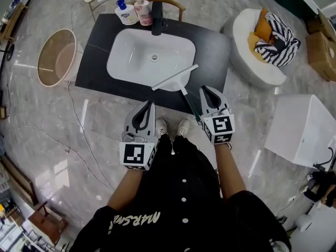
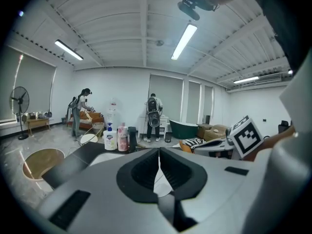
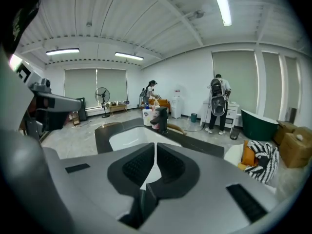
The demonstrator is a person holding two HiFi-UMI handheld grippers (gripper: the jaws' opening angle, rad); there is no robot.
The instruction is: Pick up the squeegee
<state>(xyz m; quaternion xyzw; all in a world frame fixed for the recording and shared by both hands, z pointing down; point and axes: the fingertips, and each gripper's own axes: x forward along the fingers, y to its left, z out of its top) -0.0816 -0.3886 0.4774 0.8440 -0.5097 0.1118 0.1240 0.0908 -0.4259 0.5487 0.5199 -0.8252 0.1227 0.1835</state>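
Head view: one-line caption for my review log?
Left tool and right tool, both shut, held before a white basin; squeegee lies across its near rim.

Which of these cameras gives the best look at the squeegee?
The head view. It shows the whole squeegee: pale blade lying across the sink's near rim, dark handle running back beside the right tongs. The two gripper views look out across the sink, and neither clearly shows the squeegee.

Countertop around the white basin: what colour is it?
The countertop is black; the head view shows it best.
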